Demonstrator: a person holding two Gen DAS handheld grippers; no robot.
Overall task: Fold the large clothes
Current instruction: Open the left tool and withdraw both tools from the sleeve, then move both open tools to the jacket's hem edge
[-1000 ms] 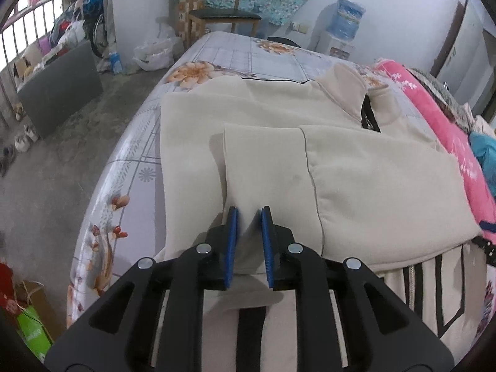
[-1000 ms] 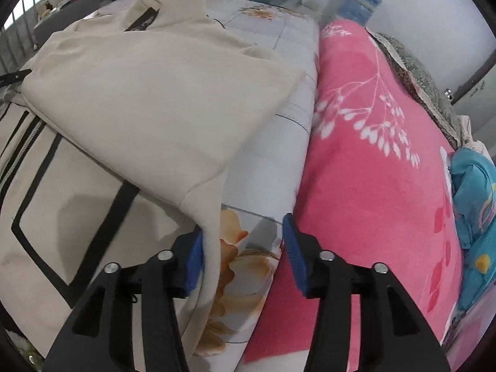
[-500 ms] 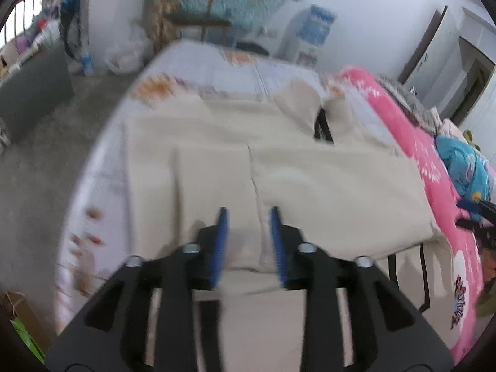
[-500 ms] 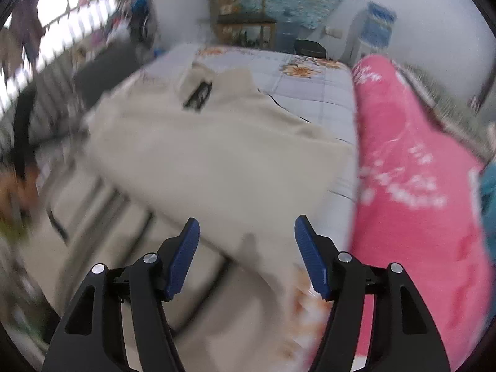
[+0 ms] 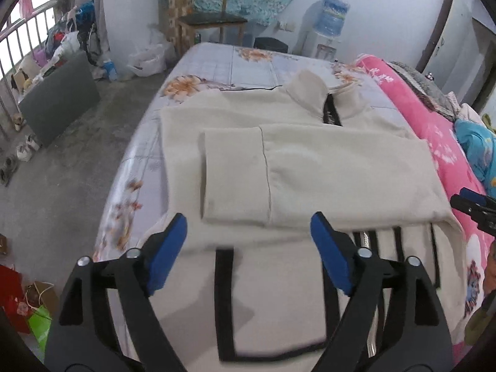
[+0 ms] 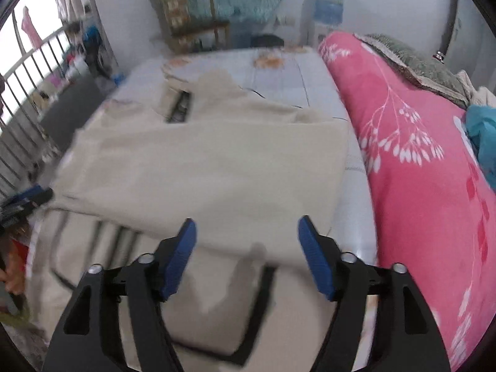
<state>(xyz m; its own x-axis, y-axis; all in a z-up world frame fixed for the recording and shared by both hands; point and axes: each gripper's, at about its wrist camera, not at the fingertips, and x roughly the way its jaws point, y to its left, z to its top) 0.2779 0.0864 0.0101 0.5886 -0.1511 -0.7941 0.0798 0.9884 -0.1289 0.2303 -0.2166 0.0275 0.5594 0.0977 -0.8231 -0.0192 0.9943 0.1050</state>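
Left wrist: left tongs [image 5: 248, 241] just let go sleeve [image 5: 235, 176], wide, empty | right tongs [image 6: 246, 254] opening, empty

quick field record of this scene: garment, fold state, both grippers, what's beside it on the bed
garment: cream jacket with black trim, spread on the bed
fold state: sleeve laid across the chest, cuff toward the left side; lower part with black stripes not yet folded
left gripper: jaws have just been opening, open, nothing between the fingers, above the jacket's lower part
right gripper: jaws have just been opening, open, empty
beside: pink blanket along the right edge
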